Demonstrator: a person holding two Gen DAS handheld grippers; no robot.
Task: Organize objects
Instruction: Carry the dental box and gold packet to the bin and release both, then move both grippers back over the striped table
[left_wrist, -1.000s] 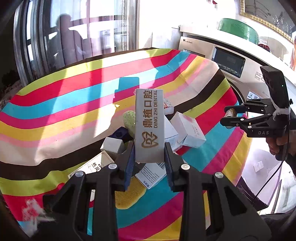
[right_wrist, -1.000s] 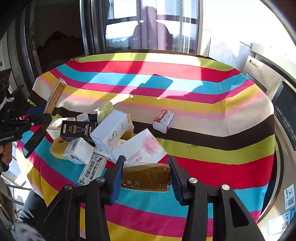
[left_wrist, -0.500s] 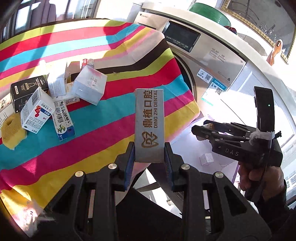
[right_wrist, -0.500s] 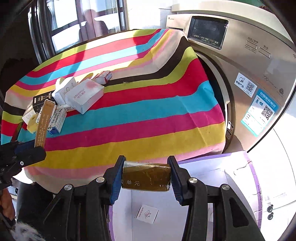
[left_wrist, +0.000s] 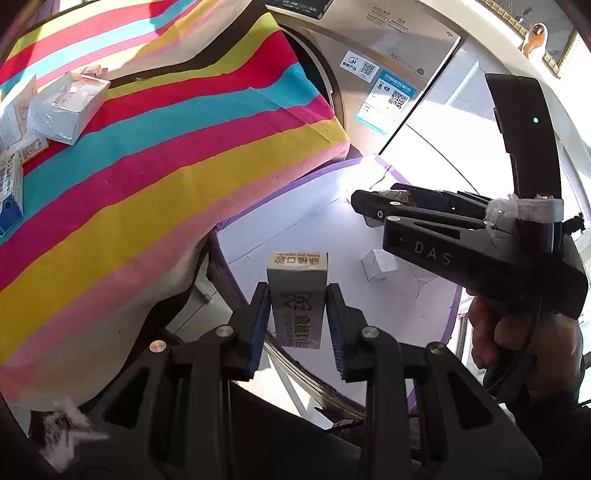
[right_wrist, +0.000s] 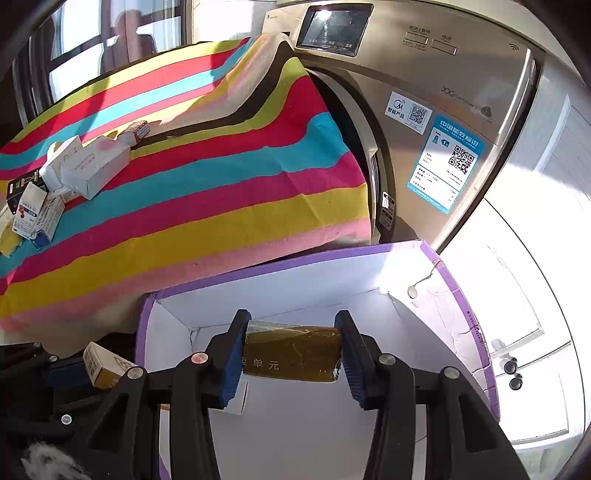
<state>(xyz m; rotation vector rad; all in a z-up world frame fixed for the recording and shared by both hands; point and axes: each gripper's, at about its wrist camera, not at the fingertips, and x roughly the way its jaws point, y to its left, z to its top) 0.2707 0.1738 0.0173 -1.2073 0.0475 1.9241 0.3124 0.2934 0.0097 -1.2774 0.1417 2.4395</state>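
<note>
My left gripper (left_wrist: 296, 315) is shut on a grey dental box (left_wrist: 297, 295) with gold lettering, tipped forward over the near rim of a white box with a purple rim (left_wrist: 280, 184). My right gripper (right_wrist: 291, 349) is shut on a brown wrapped packet (right_wrist: 291, 352) and holds it inside that purple-rimmed box (right_wrist: 295, 264). The right gripper also shows in the left wrist view (left_wrist: 376, 208), and the dental box in the right wrist view (right_wrist: 103, 365). A small white box (left_wrist: 378, 264) lies on the box floor.
A striped cloth (right_wrist: 184, 177) covers the table to the left, with several small boxes (right_wrist: 88, 166) on it. A washing machine (right_wrist: 424, 110) stands behind. The purple-rimmed box sits below the table edge.
Both grippers have swung from over the striped table down to the purple-rimmed box, each keeping its object. The dental box has tipped forward in the left gripper.
</note>
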